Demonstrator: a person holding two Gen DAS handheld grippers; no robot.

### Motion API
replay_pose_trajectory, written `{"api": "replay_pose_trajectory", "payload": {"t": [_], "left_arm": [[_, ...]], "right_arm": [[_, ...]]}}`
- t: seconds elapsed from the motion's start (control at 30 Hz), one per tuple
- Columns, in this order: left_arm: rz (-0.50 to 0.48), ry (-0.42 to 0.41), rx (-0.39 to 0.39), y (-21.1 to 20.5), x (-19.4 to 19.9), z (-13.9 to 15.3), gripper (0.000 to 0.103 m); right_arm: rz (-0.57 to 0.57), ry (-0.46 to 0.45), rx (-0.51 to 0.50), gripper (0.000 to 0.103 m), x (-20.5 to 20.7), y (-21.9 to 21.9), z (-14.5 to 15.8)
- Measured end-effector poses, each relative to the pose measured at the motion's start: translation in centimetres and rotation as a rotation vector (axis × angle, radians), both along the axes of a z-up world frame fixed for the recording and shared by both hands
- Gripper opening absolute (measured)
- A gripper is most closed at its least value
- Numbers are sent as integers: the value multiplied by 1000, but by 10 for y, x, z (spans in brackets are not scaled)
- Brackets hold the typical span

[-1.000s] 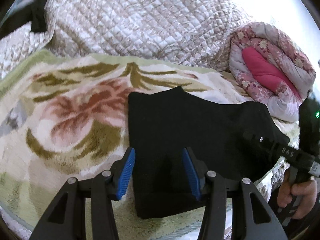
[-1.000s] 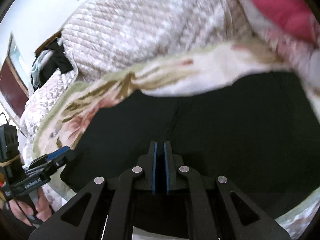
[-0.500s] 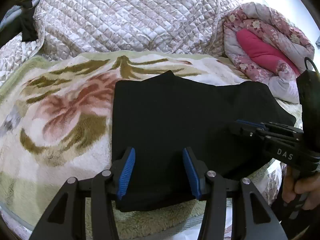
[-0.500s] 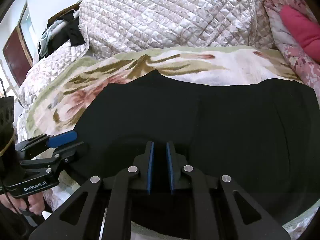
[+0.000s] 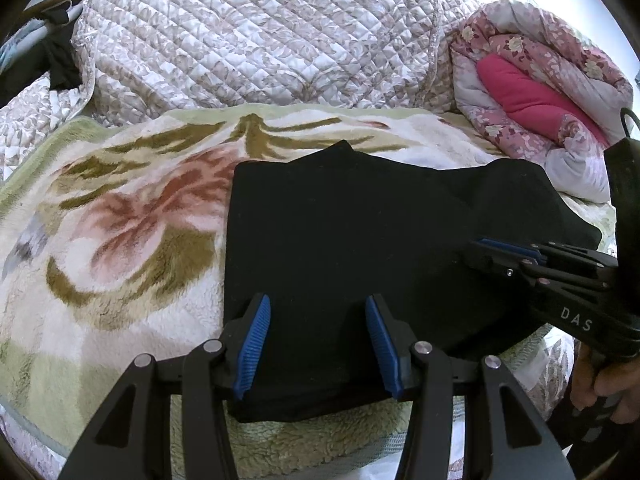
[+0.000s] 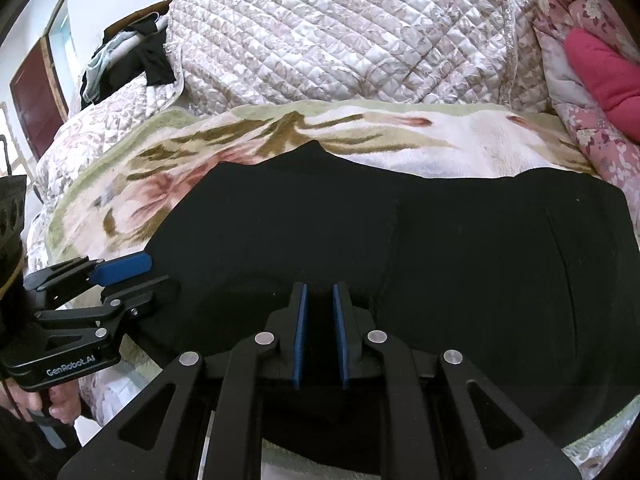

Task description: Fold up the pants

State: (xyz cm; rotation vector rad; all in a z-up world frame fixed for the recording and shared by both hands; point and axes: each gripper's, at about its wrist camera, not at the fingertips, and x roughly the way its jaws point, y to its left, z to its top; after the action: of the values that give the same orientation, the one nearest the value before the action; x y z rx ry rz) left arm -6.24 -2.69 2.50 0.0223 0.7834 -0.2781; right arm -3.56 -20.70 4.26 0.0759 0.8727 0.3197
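Observation:
Black pants lie folded into a wide flat rectangle on a floral fleece blanket. My left gripper hangs open over the pants' near left corner, with the cloth below its blue pads and not pinched. In the right wrist view the pants fill the middle. My right gripper hovers over their near edge, its pads a narrow gap apart, with only dark cloth seen through the gap. Each gripper shows in the other's view: right gripper, left gripper.
A quilted beige bedspread rises behind the blanket. A rolled pink floral duvet lies at the far right. Dark clothes are piled at the far left. A hand grips the right tool's handle.
My right gripper's pads were pressed together and now stand slightly apart. Both grippers shifted a little lower over the pants, which now lie flat. The left jaws kept their width.

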Motion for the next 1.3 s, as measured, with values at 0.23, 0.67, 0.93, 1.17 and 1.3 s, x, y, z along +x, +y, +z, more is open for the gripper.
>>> {"api": "replay_pose_trajectory", "payload": {"t": [0.23, 0.67, 0.93, 1.17, 1.3], "left_arm": [[-1, -4, 11, -2, 0, 0, 53], [-1, -3, 12, -2, 0, 0, 54], [-3, -3, 14, -2, -1, 0, 54], [-2, -3, 13, -2, -1, 0, 54], [-1, -3, 13, -3, -1, 0, 54]], "right_arm": [[-45, 3, 11, 13, -9, -13, 2], [-202, 31, 65, 18, -28, -52, 10], [-246, 14, 127, 46, -48, -65, 18], [-440, -21, 145, 46, -64, -101, 24], [-564, -38, 188, 46, -73, -127, 25]]}}
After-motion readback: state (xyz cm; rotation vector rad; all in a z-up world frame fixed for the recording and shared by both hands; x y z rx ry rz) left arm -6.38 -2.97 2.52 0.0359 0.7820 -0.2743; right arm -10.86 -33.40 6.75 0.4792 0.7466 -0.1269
